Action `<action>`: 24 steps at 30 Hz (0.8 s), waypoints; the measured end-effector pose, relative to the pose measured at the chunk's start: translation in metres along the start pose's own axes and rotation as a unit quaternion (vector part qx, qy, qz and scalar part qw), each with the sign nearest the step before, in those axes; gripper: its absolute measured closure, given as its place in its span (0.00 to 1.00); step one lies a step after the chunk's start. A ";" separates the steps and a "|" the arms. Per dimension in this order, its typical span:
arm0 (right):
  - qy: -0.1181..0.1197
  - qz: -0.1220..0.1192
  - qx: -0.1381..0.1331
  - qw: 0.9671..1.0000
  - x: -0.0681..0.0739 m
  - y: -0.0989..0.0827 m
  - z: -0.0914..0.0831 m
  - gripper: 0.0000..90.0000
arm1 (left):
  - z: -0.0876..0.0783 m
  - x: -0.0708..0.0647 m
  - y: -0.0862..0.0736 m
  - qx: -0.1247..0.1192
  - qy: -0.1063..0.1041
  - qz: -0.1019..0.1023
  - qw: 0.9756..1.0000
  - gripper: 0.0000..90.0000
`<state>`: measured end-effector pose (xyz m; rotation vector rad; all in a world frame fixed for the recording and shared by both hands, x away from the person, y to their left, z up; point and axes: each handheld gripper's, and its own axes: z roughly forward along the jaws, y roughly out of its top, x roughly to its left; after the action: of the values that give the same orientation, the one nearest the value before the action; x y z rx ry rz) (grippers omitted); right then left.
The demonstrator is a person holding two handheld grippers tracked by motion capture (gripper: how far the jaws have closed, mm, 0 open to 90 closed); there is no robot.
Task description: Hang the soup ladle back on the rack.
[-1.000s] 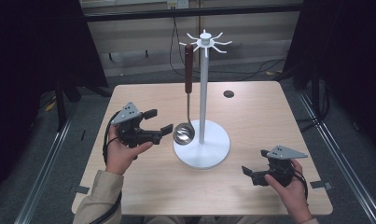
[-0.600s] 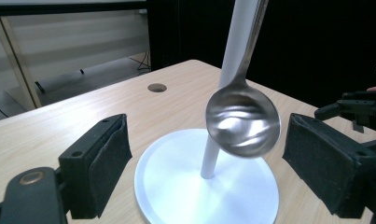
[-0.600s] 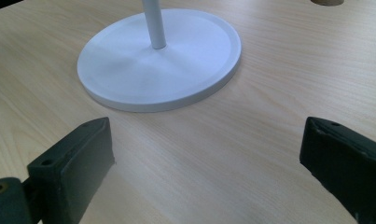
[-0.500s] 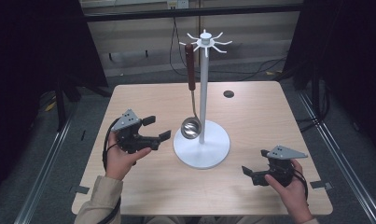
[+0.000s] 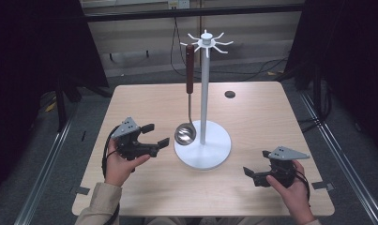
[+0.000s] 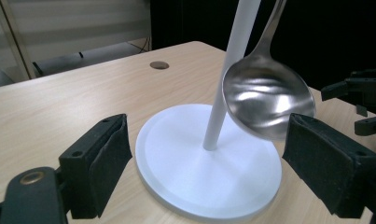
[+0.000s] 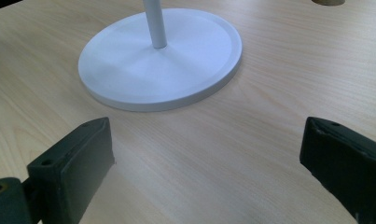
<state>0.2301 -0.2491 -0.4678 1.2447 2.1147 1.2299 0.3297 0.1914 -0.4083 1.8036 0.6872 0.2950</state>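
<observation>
A white stand (image 5: 205, 93) with a round base (image 5: 210, 157) rises at mid table. From one of its top hooks hangs a steel ladle (image 5: 185, 134) with a red-brown handle, its bowl just above the base. My left gripper (image 5: 156, 134) is held open a little left of the bowl, nothing between its pads. In the left gripper view the ladle bowl (image 6: 265, 95) hangs close ahead, above the right pad (image 6: 325, 158), with the base (image 6: 209, 168) behind. My right gripper (image 5: 251, 176) rests open at the front right; its own view faces the base (image 7: 162, 56).
A small dark round grommet (image 5: 230, 94) sits in the tabletop at the back right. The wooden table (image 5: 271, 122) ends close behind the right hand at the front edge. Cables run across the floor behind the table.
My left gripper has drawn back to the left, away from the ladle bowl, and sunk slightly. The ladle bowl swung toward the pole and back. The right gripper has stayed put.
</observation>
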 end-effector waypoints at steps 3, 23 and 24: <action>0.000 0.001 0.000 1.000 0.000 0.000 0.000 0.03 | 0.000 0.001 -0.005 0.000 -0.001 -0.004 1.000 0.16; -0.003 -0.002 -0.002 1.000 -0.001 0.000 -0.001 0.03 | 0.000 0.009 -0.030 0.023 0.004 -0.015 1.000 0.14; -0.004 0.000 -0.003 1.000 -0.001 0.000 -0.001 0.03 | 0.000 0.010 -0.031 0.023 0.005 -0.016 1.000 0.14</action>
<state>0.2299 -0.2507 -0.4674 1.2453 2.1044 1.2279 0.3279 0.2037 -0.4387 1.8345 0.7350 0.2696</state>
